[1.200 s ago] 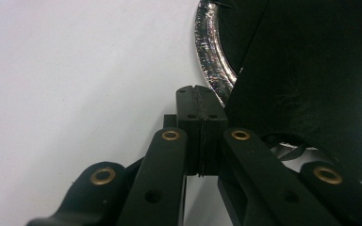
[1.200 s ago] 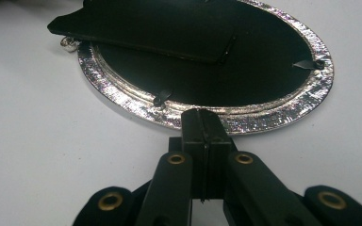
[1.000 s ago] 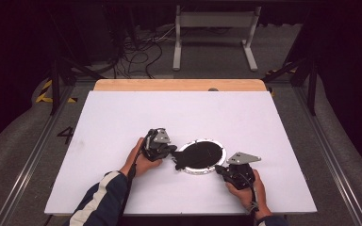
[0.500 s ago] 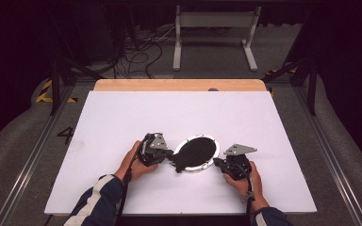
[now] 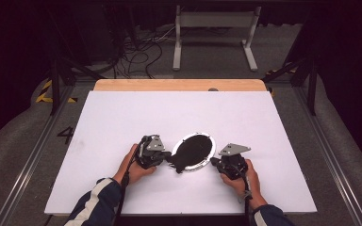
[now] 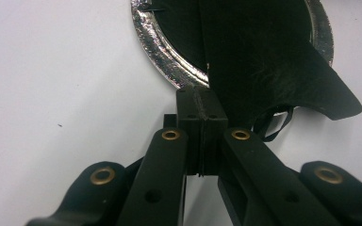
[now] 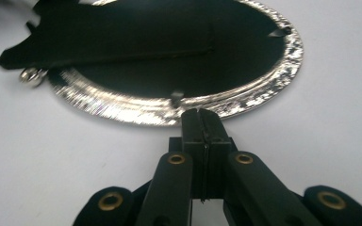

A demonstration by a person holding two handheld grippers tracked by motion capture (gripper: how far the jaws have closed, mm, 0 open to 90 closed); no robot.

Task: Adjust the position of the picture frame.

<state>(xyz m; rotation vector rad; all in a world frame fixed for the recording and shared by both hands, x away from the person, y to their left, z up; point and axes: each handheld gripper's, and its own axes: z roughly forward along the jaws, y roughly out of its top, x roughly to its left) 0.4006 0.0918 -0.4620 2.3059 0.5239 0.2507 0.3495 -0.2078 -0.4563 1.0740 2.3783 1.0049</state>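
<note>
An oval silver picture frame (image 5: 203, 136) lies face down on the white table (image 5: 122, 117), with its black back panel (image 5: 193, 151) up. A black flap (image 6: 273, 61) stands partly lifted off the back. My left gripper (image 5: 168, 154) is shut, its tips at the frame's left rim (image 6: 160, 42) beside the flap, and nothing shows between the jaws. My right gripper (image 5: 213, 161) is shut too, and its tips (image 7: 201, 115) touch the silver rim (image 7: 264, 94) at the frame's right side. A small metal ring (image 7: 30, 75) hangs at the far end under the flap (image 7: 122, 28).
The white board sits on a wooden tabletop (image 5: 179, 84). Behind it, on the floor, are cables (image 5: 136, 52) and a metal stand (image 5: 214, 33). A person's sleeve (image 5: 99, 202) comes in at the bottom left.
The frame has turned a little and shifted slightly left. The right gripper has followed it up and left, and the left gripper has dropped a bit toward the near edge.
</note>
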